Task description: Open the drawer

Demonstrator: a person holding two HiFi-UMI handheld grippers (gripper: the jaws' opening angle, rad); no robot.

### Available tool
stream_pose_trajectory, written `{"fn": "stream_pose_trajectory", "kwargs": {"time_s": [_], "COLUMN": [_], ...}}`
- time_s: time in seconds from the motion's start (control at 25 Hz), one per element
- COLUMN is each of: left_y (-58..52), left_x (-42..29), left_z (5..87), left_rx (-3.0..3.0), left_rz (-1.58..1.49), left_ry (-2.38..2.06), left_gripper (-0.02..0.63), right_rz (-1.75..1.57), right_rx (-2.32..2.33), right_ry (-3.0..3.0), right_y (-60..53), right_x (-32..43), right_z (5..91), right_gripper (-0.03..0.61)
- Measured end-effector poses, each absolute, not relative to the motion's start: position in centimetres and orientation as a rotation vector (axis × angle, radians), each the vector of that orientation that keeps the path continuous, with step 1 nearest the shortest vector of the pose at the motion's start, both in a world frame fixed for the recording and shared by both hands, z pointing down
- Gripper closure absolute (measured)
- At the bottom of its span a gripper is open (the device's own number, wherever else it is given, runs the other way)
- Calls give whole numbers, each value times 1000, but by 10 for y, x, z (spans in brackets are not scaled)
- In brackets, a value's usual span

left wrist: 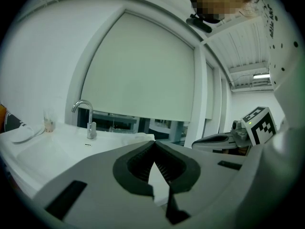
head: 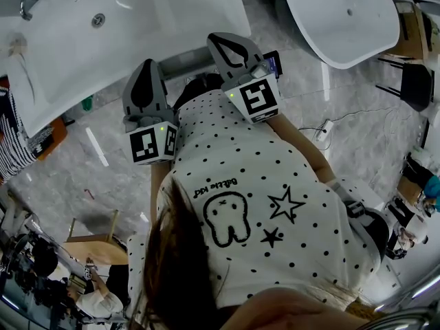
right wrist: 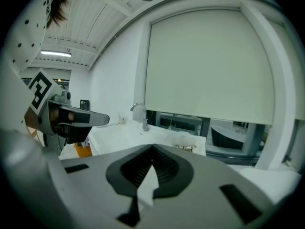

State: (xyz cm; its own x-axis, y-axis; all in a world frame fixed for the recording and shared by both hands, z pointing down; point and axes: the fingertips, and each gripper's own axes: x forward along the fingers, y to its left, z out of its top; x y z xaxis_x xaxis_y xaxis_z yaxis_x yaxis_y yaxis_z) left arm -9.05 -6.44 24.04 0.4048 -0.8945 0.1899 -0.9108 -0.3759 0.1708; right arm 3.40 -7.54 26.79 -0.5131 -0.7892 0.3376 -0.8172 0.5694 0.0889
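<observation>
I stand before a white sink counter with a chrome faucet. A grey strip of the cabinet front shows under the counter's near edge. No drawer front or handle can be made out. My left gripper is shut and empty, its tips close to the counter edge. My right gripper is beside it, also shut on nothing and nosed against the same edge. In the left gripper view the jaws meet at their tips. The right gripper view shows the same. A dotted white shirt hides everything below the grippers.
A second white basin stands at the upper right, with a black chair beyond it. A power strip and cable lie on the marbled floor. A wooden stool stands at the lower left. A glass cup is on the counter.
</observation>
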Motion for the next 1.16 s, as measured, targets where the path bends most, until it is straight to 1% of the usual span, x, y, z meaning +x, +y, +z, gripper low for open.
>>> {"fn": "stream_pose_trajectory", "kwargs": {"time_s": [1.16], "left_y": [-82], "left_x": [-89], "left_z": [243], "left_rx": [2391], "left_rz": [96], "left_ry": [-1594], "left_gripper": [609], "right_rz": [131], "right_rx": [1245], "right_ry": [-2462], "right_y": [-91], "right_x": [32], "right_z": [275], "right_gripper": [565]}}
